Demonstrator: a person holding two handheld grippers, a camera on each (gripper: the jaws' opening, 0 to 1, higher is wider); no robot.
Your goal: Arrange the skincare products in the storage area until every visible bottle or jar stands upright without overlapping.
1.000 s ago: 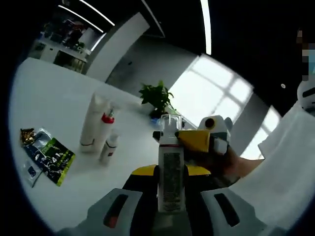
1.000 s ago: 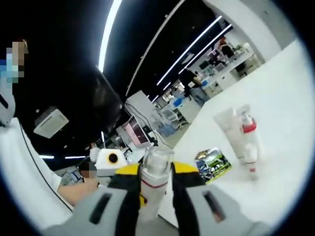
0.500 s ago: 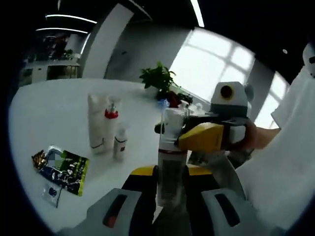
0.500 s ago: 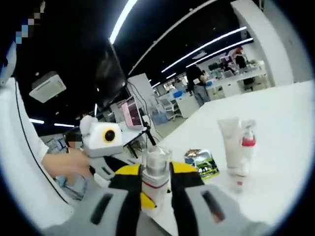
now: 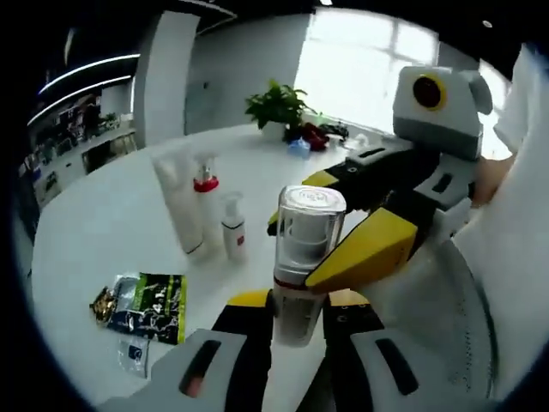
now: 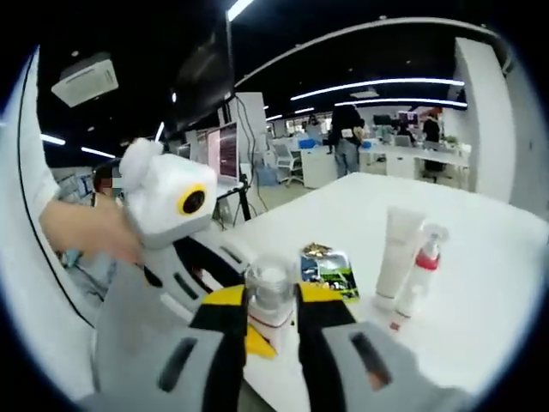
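A white pump bottle with a clear cap (image 5: 302, 253) stands between my left gripper's (image 5: 296, 316) jaws, which are shut on its lower part. The right gripper comes in from the right, one yellow finger (image 5: 371, 247) against the bottle's upper body. In the right gripper view the same bottle (image 6: 269, 296) sits between my right gripper's (image 6: 270, 319) yellow jaws, shut on it, and the left gripper (image 6: 232, 268) reaches in from the left. On the table stand a white tube (image 5: 180, 202) (image 6: 395, 257), a red-collared spray bottle (image 5: 206, 199) (image 6: 426, 257) and a small white bottle (image 5: 233, 237) (image 6: 403, 307), close together.
Several flat sachets (image 5: 153, 300) (image 6: 326, 264) lie on the round white table (image 5: 94, 223). A potted plant (image 5: 276, 103) and small items sit at the far edge. A person's hand (image 6: 86, 232) holds the left gripper. Desks and people stand in the background.
Both views have swung and levelled, so the table and standing bottles sit differently in the pictures. The capped bottle stays held by both grippers, and the right gripper now looms larger in the left view.
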